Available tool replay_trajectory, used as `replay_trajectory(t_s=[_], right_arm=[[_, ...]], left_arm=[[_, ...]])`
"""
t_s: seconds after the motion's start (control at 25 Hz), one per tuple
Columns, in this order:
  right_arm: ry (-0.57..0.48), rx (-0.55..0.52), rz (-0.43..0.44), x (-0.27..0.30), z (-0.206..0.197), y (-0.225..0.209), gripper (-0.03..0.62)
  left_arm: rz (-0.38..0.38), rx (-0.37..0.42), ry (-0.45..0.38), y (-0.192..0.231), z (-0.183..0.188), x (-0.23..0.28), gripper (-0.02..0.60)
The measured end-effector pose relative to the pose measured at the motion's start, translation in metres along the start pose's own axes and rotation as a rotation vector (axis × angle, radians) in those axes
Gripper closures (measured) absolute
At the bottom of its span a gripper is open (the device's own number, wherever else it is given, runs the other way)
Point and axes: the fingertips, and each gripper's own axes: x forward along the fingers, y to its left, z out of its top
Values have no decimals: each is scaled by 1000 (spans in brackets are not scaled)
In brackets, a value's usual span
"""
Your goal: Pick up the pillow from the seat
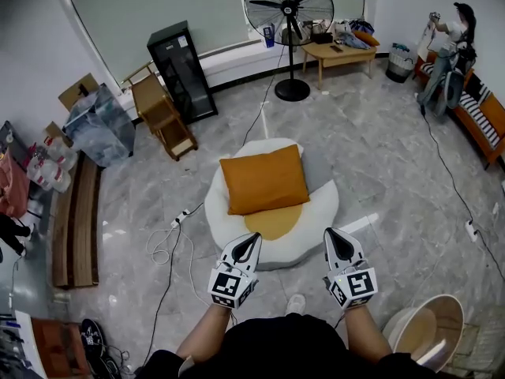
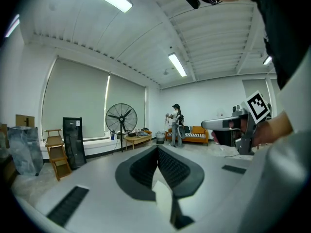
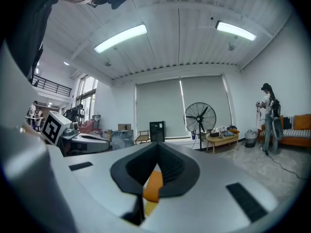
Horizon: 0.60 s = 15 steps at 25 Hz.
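Note:
An orange pillow [image 1: 263,178] lies flat on a white egg-shaped floor seat [image 1: 229,226] with a yellow yolk patch [image 1: 274,222]. Both grippers hover side by side above the seat's near edge, apart from the pillow. My left gripper [image 1: 253,238] points at the seat's front left, its jaws shut with nothing between them [image 2: 157,150]. My right gripper [image 1: 334,234] hangs off the seat's front right, also shut and holding nothing [image 3: 156,147]. In the right gripper view a sliver of the orange pillow [image 3: 153,186] shows below the closed jaws.
A standing fan [image 1: 289,6], a black cabinet [image 1: 181,69], a wooden shelf [image 1: 162,117] and a low table [image 1: 341,54] line the far wall. A person [image 1: 450,54] stands by an orange sofa [image 1: 485,117]. A white cable [image 1: 170,239] lies left of the seat; a basin [image 1: 430,330] sits near right.

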Motion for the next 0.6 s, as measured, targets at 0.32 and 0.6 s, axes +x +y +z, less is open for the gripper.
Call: replay_trajectory(t_s=[0.32,0.6], right_arm=[[7,34,40,28,-2,-40,588],[20,39,78,64,-4,-45,588]], left_arm=[[67,-20,39,4,0,32,569],[101,79,68,21,-1,44,569]])
